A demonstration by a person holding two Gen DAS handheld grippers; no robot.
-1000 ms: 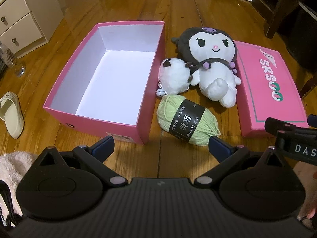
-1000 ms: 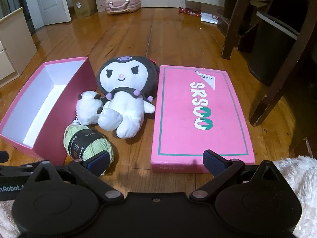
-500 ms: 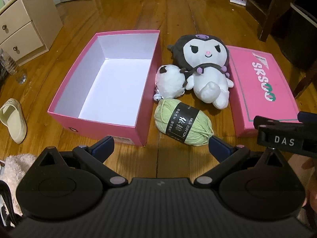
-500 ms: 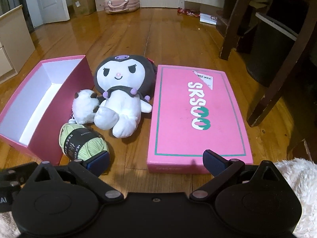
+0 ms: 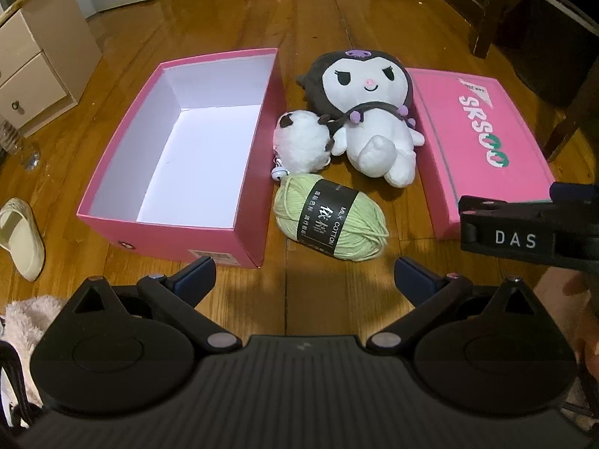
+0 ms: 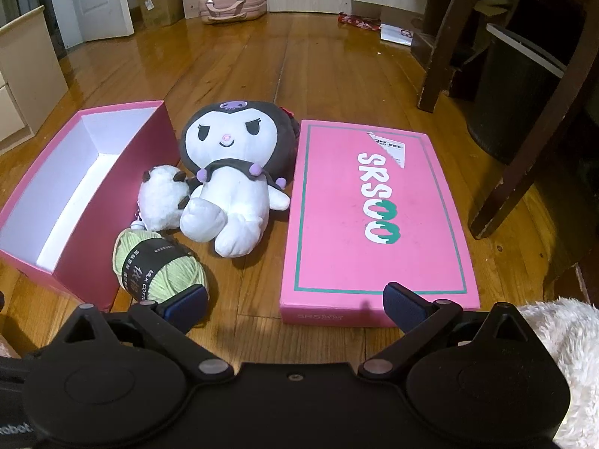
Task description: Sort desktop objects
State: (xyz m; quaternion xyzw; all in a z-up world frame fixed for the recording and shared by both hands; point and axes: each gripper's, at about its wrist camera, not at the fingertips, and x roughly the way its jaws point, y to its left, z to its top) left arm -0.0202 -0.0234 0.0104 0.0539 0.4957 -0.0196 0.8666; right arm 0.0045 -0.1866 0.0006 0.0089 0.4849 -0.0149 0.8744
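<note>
**Both claws spread wide, holding nothing, above the floor**

Left claw (image 5: 303, 277) hangs with its blue-tipped fingers (image 5: 196, 275) set far apart, touching nothing; bare wooden floor (image 5: 318, 288) lies between them. Right claw (image 6: 294, 301) is spread just as wide and grips nothing either. Its left fingertip shows in front of the yarn and its right fingertip in front of the near edge of the lid, but whether either touches cannot be told. In the left view the right claw's black body also shows at the right edge.

Nearest the claws lies a ball of green yarn (image 5: 329, 219) with a black label, on the floor just beside the open pink box (image 5: 179, 224). The box is empty, white inside. Behind the yarn, a small white plush (image 5: 303, 144) leans against a larger black-and-white plush doll (image 5: 370, 112); the two touch. To the right of the doll lies the pink box lid (image 6: 359, 217), flat, printed side up.

Farther off stand a drawer unit (image 5: 33, 75), dark furniture legs (image 6: 434, 56) and a pink case (image 6: 232, 3).
</note>
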